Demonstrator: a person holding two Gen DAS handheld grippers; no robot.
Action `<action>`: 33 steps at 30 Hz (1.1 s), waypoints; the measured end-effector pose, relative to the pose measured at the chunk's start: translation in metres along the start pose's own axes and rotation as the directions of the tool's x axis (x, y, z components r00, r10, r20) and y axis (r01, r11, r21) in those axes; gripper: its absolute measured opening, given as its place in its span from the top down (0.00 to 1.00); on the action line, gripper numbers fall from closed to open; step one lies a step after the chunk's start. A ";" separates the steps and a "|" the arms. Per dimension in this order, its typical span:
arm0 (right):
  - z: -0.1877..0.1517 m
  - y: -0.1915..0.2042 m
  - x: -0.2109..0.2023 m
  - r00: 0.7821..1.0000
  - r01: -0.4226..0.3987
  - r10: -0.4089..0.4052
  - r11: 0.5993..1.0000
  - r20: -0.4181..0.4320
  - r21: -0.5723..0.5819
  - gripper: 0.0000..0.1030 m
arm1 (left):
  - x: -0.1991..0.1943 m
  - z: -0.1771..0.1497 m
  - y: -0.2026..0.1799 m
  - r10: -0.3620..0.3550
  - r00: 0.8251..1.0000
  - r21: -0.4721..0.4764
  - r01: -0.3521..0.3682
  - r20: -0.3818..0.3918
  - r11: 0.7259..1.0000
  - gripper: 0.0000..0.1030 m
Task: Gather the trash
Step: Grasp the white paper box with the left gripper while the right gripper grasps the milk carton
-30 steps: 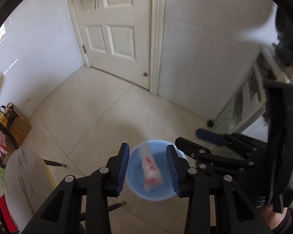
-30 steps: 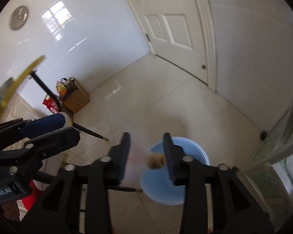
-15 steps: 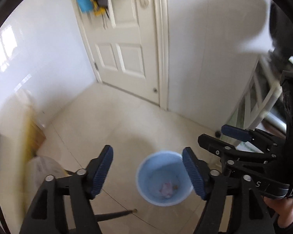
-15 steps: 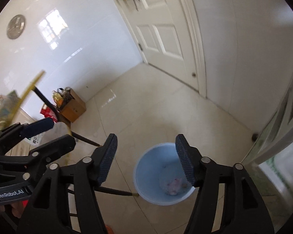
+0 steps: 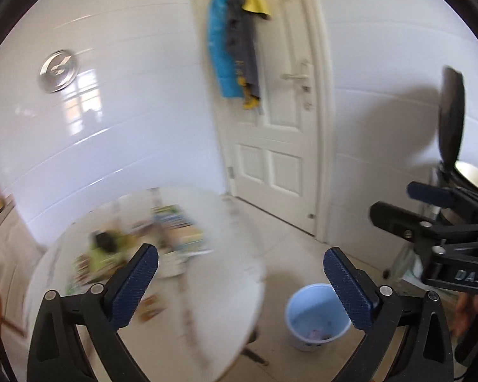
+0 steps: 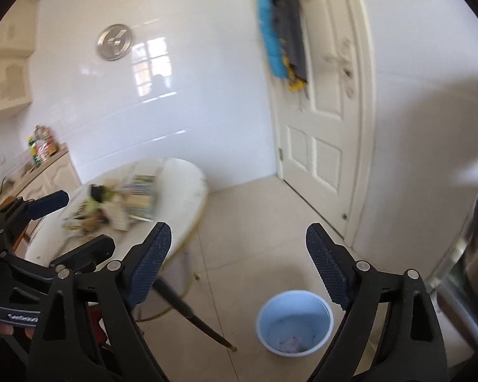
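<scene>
some scraps lie in the round pale-blue plastic bin point(image 6: 294, 323); blurred litter point(image 6: 111, 205) waits on the round white table point(image 6: 183, 191); left gripper point(image 5: 240, 281) and right gripper point(image 6: 237, 262) are opening, both empty.

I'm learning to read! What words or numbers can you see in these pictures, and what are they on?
"DAS" on the right tool's black body, seen from the left camera.
White letters on the left tool's body, seen from the right camera: too blurred to read.
Packets on the table: too blurred to read.
Round wall clock: no readable numbers.
Blue bucket: no words.
</scene>
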State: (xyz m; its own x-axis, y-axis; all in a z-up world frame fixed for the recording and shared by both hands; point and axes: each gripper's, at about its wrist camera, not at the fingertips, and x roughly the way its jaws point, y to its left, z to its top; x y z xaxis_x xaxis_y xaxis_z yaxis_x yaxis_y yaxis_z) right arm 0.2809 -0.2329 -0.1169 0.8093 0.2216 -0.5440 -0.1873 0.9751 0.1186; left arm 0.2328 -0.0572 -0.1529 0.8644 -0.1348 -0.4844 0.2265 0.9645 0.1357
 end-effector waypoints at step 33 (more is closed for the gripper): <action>0.005 0.092 0.181 0.965 -0.161 0.140 0.984 -0.222 -0.079 0.08 | 0.115 -0.018 0.132 0.010 0.926 -0.202 -0.093 -0.378 0.975 0.35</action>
State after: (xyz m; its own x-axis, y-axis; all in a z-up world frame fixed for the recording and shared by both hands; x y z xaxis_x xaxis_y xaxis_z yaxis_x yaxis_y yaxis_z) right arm 0.4132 -0.1033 -0.2001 0.6308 0.3493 -0.6929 -0.3585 0.9231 0.1390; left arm 0.3536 0.0584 -0.2061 0.6327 -0.0289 -0.7739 0.0495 0.9988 0.0033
